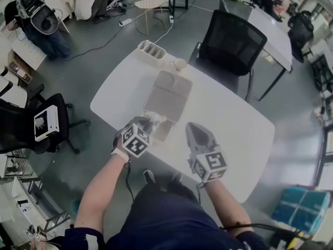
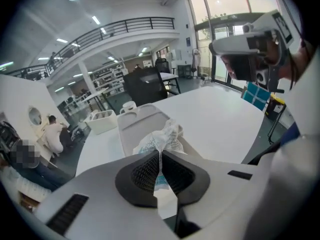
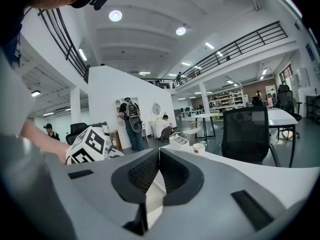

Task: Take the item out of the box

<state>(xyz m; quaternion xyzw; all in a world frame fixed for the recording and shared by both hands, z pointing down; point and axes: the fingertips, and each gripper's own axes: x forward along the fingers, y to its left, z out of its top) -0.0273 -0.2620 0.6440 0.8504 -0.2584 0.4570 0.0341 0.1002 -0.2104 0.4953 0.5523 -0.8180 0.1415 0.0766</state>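
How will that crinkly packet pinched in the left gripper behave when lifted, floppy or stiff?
Probably floppy: the packet bunches into creases where the left gripper pinches it. It is likely light, since one thin fold of wrapper seems to carry it over the box. The thin film could slip or tear.

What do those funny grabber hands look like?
Both are pale grey plastic, the left gripper and right gripper, each with black ribbed pads inside the jaws and a cube of black-and-white square markers. The person wears a dark blue top.
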